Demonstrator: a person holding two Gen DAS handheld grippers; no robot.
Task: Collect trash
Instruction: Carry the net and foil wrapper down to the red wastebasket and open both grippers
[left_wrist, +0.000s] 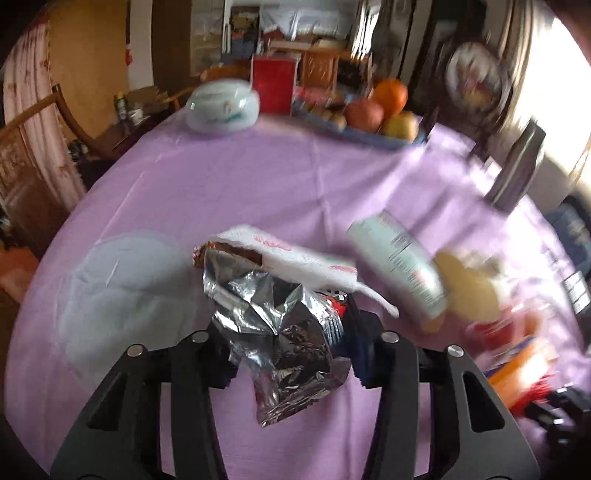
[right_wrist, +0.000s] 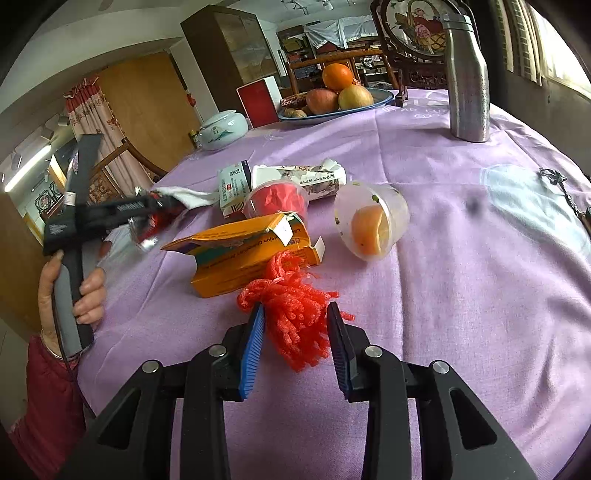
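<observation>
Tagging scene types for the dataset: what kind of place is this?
Most likely a home dining room. A round table under a purple tablecloth carries a fruit bowl and a lidded ceramic jar; wooden chairs, a curtain and a glass-fronted cabinet stand around it.
</observation>
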